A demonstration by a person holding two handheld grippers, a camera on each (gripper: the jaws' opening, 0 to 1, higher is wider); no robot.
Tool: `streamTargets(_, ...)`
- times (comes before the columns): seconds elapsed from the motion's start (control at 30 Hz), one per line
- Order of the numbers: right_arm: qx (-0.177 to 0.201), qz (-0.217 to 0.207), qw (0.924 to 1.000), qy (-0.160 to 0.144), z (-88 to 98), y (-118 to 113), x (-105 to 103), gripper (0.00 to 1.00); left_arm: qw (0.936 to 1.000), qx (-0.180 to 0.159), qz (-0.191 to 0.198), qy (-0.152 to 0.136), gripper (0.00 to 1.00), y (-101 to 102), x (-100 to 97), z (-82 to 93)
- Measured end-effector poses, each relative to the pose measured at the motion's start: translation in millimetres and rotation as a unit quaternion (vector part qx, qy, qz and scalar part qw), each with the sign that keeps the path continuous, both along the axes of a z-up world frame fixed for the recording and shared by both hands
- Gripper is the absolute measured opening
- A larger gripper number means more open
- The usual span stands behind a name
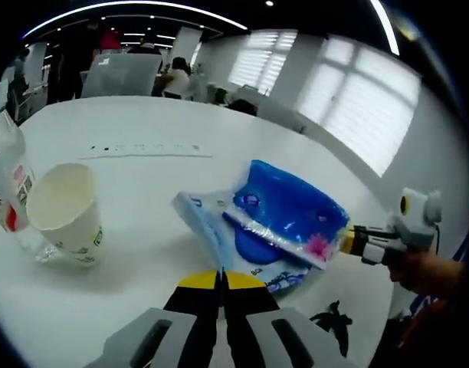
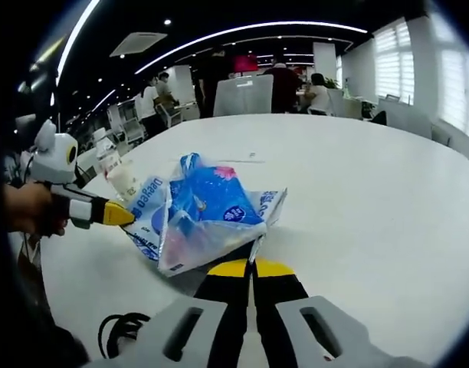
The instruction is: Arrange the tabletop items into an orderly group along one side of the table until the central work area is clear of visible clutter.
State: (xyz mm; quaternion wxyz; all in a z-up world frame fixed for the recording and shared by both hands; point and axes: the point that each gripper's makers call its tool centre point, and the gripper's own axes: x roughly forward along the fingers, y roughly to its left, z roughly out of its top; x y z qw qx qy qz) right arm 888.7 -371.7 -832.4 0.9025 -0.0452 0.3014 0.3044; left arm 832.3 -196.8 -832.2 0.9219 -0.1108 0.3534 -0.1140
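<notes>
People (image 2: 292,80) sit at far desks beside white chairs (image 2: 242,95). Blinds cover bright windows (image 1: 349,100), ceiling light strips (image 2: 242,31) curve overhead, and a black cable (image 2: 123,330) coils on the surface.

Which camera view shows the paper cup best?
The left gripper view: the paper cup stands whole and near, beside the plastic bottle. In the right gripper view it is small, far and partly hidden behind the blue packet.

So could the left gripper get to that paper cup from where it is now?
Probably yes. The paper cup stands upright just beside the left gripper, with bare table between them. Its jaws are shut, so they would need opening first.
</notes>
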Motion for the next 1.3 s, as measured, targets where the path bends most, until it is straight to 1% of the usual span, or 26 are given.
streamTargets(0.13,-0.003,0.003,1.0,-0.002,-0.4,5.6,0.7,0.0,1.0,-0.005,0.008,0.003,0.0,5.4,-1.2,-1.5)
streamTargets(0.23,-0.003,0.006,1.0,-0.004,-0.8,12.4,2.5,0.0,0.9998,-0.008,0.016,0.005,0.0,15.7,1.9,-3.1)
streamTargets(0.33,-0.004,0.011,0.9999,-0.006,-1.1,18.5,3.3,0.0,0.9998,-0.008,0.018,0.004,0.0,19.1,2.8,-3.4)
streamTargets(0.37,-0.004,0.012,0.9999,-0.004,-1.8,21.0,4.0,0.0,0.9996,-0.011,0.024,0.005,0.0,19.8,0.0,-3.2)
streamTargets(0.4,-0.004,0.013,0.9999,-0.003,-2.6,23.5,4.7,0.0,0.9996,-0.01,0.026,0.006,0.0,24.9,0.8,-4.0)
streamTargets(0.5,-0.005,0.027,0.9996,-0.006,-1.4,43.2,10.8,0.0,0.9988,-0.013,0.047,0.008,0.0,46.6,6.6,-5.5)
streamTargets(0.63,-0.006,0.03,0.9995,-0.008,-1.6,47.6,13.5,0.0,0.9986,-0.012,0.05,0.008,0.0,49.1,6.8,-5.4)
streamTargets(0.73,-0.016,0.047,0.9987,-0.008,-9.9,67.9,19.5,0.0,0.9971,-0.014,0.074,0.013,0.0,71.1,11.5,-11.8)
streamTargets(0.77,-0.02,0.056,0.9982,-0.007,-10.3,74.0,20.7,0.0,0.9959,-0.02,0.087,0.015,0.0,76.6,10.3,-11.7)
streamTargets(0.83,-0.019,0.066,0.9976,-0.004,-13.2,82.6,19.8,0.0,0.9946,-0.022,0.1,0.017,0.0,83.8,9.5,-13.1)
streamTargets(0.9,-0.016,0.073,0.9972,-0.005,-16.4,90.1,21.0,0.0,0.9932,-0.022,0.112,0.022,0.0,87.6,7.1,-16.1)
streamTargets(1.07,-0.015,0.081,0.9966,-0.004,-23.2,102.5,22.5,0.0,0.991,-0.024,0.129,0.026,0.0,97.3,8.9,-21.6)
streamTargets(1.1,-0.016,0.085,0.9963,-0.002,-24.9,106.8,22.1,0.0,0.9895,-0.026,0.139,0.027,0.0,102.9,7.3,-24.1)
streamTargets(1.13,-0.016,0.086,0.9961,-0.003,-26.2,108.7,23.3,0.0,0.9891,-0.024,0.143,0.025,0.0,103.9,8.0,-23.9)
streamTargets(1.23,-0.02,0.081,0.9965,0.002,-29.6,108.2,24.7,0.0,0.988,-0.031,0.149,0.029,0.0,103.5,9.2,-26.0)
streamTargets(1.3,-0.024,0.08,0.9965,0.005,-29.7,106.1,23.0,0.0,0.9881,-0.029,0.148,0.032,0.01,100.7,7.5,-26.7)
